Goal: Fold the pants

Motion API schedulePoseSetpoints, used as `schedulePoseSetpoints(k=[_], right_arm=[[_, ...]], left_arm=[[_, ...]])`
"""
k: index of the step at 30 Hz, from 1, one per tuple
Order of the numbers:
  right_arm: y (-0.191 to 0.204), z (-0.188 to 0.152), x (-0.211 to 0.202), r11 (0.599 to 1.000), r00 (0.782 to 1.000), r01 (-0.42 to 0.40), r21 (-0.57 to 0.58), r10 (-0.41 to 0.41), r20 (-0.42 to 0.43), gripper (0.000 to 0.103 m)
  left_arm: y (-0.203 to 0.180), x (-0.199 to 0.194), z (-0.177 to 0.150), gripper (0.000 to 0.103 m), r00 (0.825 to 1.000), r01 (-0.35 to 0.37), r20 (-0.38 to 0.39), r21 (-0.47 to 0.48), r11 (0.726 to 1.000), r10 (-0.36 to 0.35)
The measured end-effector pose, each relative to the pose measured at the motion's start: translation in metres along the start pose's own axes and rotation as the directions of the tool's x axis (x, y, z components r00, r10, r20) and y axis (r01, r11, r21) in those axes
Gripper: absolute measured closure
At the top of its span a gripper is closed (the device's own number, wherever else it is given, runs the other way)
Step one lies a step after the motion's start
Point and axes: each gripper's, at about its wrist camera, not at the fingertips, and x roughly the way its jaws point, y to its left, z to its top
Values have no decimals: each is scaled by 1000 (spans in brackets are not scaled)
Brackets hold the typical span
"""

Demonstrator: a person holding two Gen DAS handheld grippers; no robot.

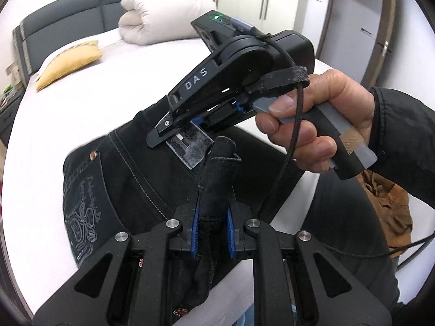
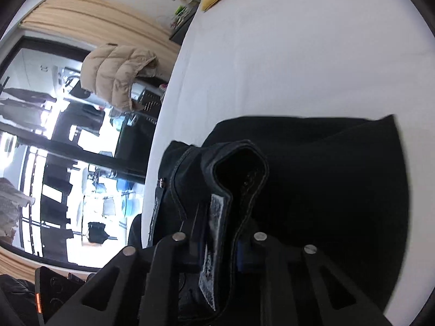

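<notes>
My left claw (image 1: 212, 228) sits at the bottom centre of its view, closed down on a bunched fold of the pants (image 1: 130, 174), with the blue pads (image 1: 194, 231) pressing the black cloth from both sides. The fold stands up between the fingers and ends in a rounded tip near the middle of the frame. The rest of the pants spreads out to the left on the white bed (image 1: 81, 95), back pocket embroidery showing at lower left and the waistband patch (image 1: 190, 146) in the centre.

My right claw (image 1: 165, 133) comes in from the upper right of that view, held in my right hand (image 1: 320, 119), its tips pinched on the waistband right by the patch. In its own view the right claw (image 2: 220, 244) is at the bottom centre, closed on the waistband edge, patch (image 2: 214, 244) caught between the fingers and the band curling up into a loop above them. The dark pants (image 2: 326, 190) fill the lower right of that frame, lying on the bed (image 2: 299, 54).

A yellow pillow (image 1: 68, 62) lies at upper left of the left view, a rolled duvet (image 1: 163, 19) at top centre by the grey headboard (image 1: 68, 13)
</notes>
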Motion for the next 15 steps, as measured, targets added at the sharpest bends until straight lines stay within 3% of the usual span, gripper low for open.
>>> schedulePoseSetpoints(k=[10, 15], right_arm=[[-34, 14, -33, 999, 999, 38, 8, -38, 32, 88], [-50, 22, -38, 999, 999, 44, -3, -44, 14, 88]], left_arm=[[-44, 40, 38, 89, 999, 35, -6, 40, 999, -35], [-33, 38, 46, 89, 999, 32, -22, 41, 999, -31]])
